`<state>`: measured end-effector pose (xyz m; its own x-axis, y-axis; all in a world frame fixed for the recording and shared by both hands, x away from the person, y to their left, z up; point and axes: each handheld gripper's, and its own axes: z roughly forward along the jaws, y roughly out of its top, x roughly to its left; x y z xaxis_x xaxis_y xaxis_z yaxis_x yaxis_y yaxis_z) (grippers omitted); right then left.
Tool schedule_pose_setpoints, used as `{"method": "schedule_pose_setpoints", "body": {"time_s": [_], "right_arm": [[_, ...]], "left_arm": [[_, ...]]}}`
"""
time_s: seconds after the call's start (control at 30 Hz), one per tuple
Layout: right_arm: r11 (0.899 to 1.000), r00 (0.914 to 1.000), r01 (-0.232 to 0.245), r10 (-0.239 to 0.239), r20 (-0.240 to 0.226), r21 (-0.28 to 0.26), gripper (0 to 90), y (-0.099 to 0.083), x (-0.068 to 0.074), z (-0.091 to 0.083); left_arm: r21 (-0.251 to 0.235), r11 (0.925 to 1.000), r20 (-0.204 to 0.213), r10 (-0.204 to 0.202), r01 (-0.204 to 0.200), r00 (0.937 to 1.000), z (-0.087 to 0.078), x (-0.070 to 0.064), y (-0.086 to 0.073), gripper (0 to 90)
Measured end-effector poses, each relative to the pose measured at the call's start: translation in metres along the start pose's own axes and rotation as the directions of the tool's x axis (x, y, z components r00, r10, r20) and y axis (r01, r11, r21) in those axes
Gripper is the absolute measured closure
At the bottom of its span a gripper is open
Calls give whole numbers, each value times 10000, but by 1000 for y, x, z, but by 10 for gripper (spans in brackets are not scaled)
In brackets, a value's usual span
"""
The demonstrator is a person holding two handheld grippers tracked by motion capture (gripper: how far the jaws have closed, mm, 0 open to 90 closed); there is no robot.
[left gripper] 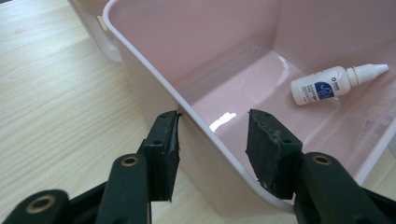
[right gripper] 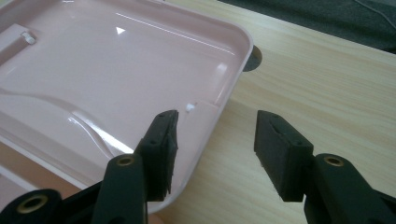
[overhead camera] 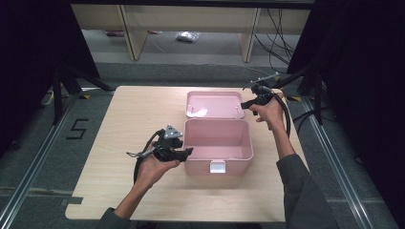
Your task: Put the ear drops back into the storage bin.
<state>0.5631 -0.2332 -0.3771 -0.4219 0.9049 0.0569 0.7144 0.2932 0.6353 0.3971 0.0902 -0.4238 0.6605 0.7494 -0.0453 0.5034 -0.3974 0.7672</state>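
Pink box (overhead camera: pixel 217 143) sits open mid-counter (overhead camera: pixel 124 191), its lid (overhead camera: pixel 214 104) flat on the far side. Left gripper (left gripper: pixel 212 140) is spread wide, straddling the box's left wall, one jaw outside and one inside, not clamped. Right gripper (right gripper: pixel 215 140) is also spread, straddling the lid's right edge, nothing held.

My read: bracing the box while setting up to close the lid. Next: pinch the lid edge, swing it toward the near side, keep the left jaw clear of the rim.

Dropper bottle (left gripper: pixel 334 84) lies on its side inside the box. Blue-and-white label, print too small to read. Floor marking reads "5" (overhead camera: pixel 78 129).
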Motion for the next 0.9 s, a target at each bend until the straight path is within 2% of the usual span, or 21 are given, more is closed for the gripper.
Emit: {"method": "schedule_pose_setpoints", "body": {"time_s": [0.03,0.07,0.1,0.17,0.3,0.33,0.43,0.5,0.53,0.57,0.6,0.67,0.73,0.83,0.87,0.9], "right_arm": [[9999,9999,-101,101,-5,40,502,2,1,1],[10000,10000,26,-26,16,10,503,2,0,2],[9998,9998,-166,165,99,58,505,4,2,2],[9997,9997,-237,237,37,-4,508,6,1,4],[9997,9996,-242,242,137,61,508,6,-1,7],[9991,9990,-430,429,141,57,508,6,0,8],[9993,9990,-378,377,240,26,508,7,-2,10],[9986,9987,-510,509,64,158,508,7,-2,9],[9990,9991,-423,422,91,125,508,7,-2,9],[9994,9994,-344,344,71,106,508,7,-3,9],[9982,9980,-589,587,237,78,508,7,-1,9],[9993,9991,-377,376,217,67,508,7,-3,8],[9994,9990,-350,350,278,10,508,7,-4,9],[9986,9982,-528,527,284,22,507,8,-3,11],[9994,9991,-326,322,277,140,507,9,-5,11],[9986,9983,-516,512,279,136,508,9,-3,12]], "left_arm": [[0,10000,3,-7,7,10000,0,0,0,536],[13,10000,29,5,-5,10000,0,0,0,536],[-3,10000,49,-33,33,10000,0,0,0,536],[-49,10000,69,-74,74,9999,0,0,0,536],[-49,9999,84,-94,94,9999,0,1,0,535],[-20,9999,147,-102,103,9998,0,1,0,534],[-73,9997,239,-228,230,9995,0,3,0,516],[-134,9997,188,-198,200,9996,0,4,2,501],[-161,9996,105,-234,235,9997,-1,5,3,498],[-204,9994,59,-291,293,9996,-1,8,4,489],[-218,9991,30,-354,354,9994,-2,11,6,470],[-444,9971,-154,-633,625,9979,-2,18,11,463],[-396,9983,-207,-441,432,9988,-2,24,16,465],[-307,9982,-282,-532,523,9982,4,29,22,464],[-257,9978,-339,-620,611,9975,8,31,25,464],[-196,9980,-356,-602,595,9975,9,33,27,464]]}}
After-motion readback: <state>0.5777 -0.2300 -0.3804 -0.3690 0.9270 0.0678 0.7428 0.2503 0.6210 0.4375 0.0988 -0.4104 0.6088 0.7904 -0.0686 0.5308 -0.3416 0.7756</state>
